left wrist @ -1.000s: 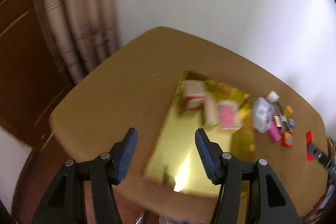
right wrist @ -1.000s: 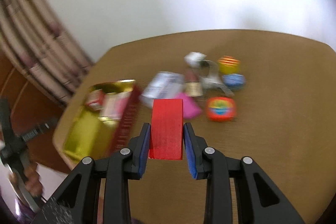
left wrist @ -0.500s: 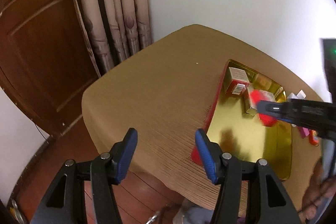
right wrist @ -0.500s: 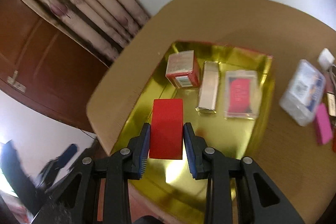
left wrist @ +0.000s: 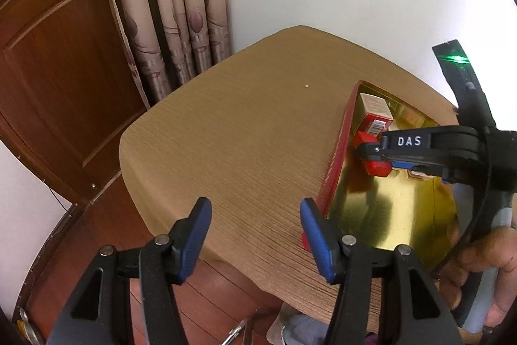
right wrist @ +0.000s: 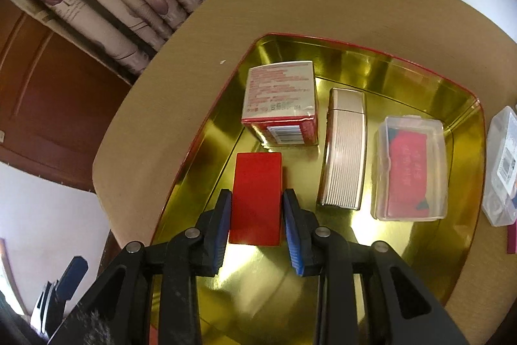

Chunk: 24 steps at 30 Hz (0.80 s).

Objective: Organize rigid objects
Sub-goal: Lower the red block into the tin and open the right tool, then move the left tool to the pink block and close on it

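Since a sec ago the right gripper (right wrist: 257, 217) w/ its red block (right wrist: 257, 198) has swung from above the loose clutter on the table to over the gold tray (right wrist: 416, 70); left gripper (left wrist: 255, 233) dropped a bit toward the table edge. Right's ribbed blue pads (right wrist: 224, 225) pinch the smooth, matte red rectangular block by its long sides, above the tray's left part. Left's pads are spread apart w/ nothing between, just left of the tray's red ribbed outer wall. Inside the tray, a mirror-shiny metal w/ rounded corners: a glossy red-and-white carton (right wrist: 280, 102) beyond the block, a ridged pale-metal case (right wrist: 344, 151) right of it, then a clear plastic box (right wrist: 410, 168) w/ red contents. Tray sits on a tan, fine-grained table (left wrist: 232, 131).
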### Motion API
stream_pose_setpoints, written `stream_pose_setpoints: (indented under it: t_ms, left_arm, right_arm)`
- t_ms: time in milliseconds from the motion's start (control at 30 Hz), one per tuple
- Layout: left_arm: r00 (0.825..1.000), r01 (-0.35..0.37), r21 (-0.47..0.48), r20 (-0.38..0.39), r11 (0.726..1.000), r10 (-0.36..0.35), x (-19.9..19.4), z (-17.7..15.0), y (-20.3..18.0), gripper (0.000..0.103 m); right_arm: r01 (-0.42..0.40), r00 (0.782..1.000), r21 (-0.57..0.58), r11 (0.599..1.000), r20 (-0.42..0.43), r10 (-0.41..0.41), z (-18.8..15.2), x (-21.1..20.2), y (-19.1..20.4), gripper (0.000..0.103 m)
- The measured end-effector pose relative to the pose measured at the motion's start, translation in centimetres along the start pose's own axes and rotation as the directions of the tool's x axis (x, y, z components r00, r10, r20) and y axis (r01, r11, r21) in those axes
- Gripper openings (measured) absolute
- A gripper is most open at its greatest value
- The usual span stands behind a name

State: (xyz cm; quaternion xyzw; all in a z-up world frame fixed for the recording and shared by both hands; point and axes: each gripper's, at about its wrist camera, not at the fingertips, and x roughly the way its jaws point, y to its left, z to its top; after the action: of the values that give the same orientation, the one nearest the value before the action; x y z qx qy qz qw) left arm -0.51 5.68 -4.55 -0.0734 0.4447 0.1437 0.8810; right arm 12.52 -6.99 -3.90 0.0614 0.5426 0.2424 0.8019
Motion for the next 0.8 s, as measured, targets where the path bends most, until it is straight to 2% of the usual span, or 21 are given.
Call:
stream_pose_setpoints:
  t_ms: [100, 200, 300, 367, 433, 467, 533, 633, 700, 800]
  left_arm:
    - [1.0, -0.005, 0.008, -0.007, 1.0, 0.005, 0.2, 0.0, -0.2, 0.058]
    - [1.0, -0.006, 0.014, -0.009, 1.0, 0.006, 0.3, -0.2, -0.3, 0.058]
    - [1.0, -0.006, 0.017, 0.004, 1.0, 0.006, 0.1, -0.2, -0.4, 0.058]
    - [1.0, -0.007, 0.026, 0.013, 1.0, 0.006, -0.1, -0.3, -0.5, 0.058]
    - [1.0, -0.013, 0.042, 0.025, 0.999, 0.012, -0.4, -0.6, -0.9, 0.058]
    - [1.0, -0.014, 0.058, 0.028, 0.998, 0.013, -0.5, -0.8, -1.3, 0.058]
    - [0.999, -0.011, 0.081, 0.031, 0.997, 0.009, -0.7, -1.1, -1.9, 0.058]
    - [0.999, -0.011, 0.125, 0.053, 0.992, 0.005, -1.4, -1.8, -3.2, 0.058]
    - [0.997, -0.017, 0.153, 0.077, 0.988, 0.005, -2.0, -2.3, -4.1, 0.058]
    - [0.994, -0.005, 0.173, 0.111, 0.985, -0.014, -3.2, -2.8, -5.0, 0.058]
  right_arm:
    - [-0.034, 0.999, 0.028, 0.999, 0.001, 0.034, 0.2, 0.2, -0.2, 0.032]
    - [-0.071, 0.997, 0.062, 0.996, 0.036, 0.069, 0.2, -0.6, -0.6, 0.043]
    - [-0.115, 0.988, 0.065, 0.991, 0.115, 0.107, -1.1, -3.2, -1.4, 0.045]
    - [-0.154, 0.971, 0.054, 0.987, 0.191, 0.142, -2.8, -5.8, -2.4, 0.045]
    - [-0.146, 0.954, 0.041, 0.988, 0.272, 0.13, -5.2, -9.0, -4.1, 0.046]
    - [-0.12, 0.948, 0.042, 0.992, 0.3, 0.102, -6.5, -10.3, -5.0, 0.049]
    - [-0.011, 0.937, 0.077, 0.997, 0.349, -0.017, -10.0, -12.8, -8.0, 0.056]
    - [0.206, 0.902, 0.16, 0.965, 0.352, -0.251, -15.1, -15.0, -13.7, 0.058]
    - [0.248, 0.891, 0.275, 0.929, 0.312, -0.33, -18.1, -15.9, -18.1, 0.06]
    - [0.267, 0.878, 0.366, 0.892, 0.289, -0.382, -22.2, -17.9, -22.9, 0.06]
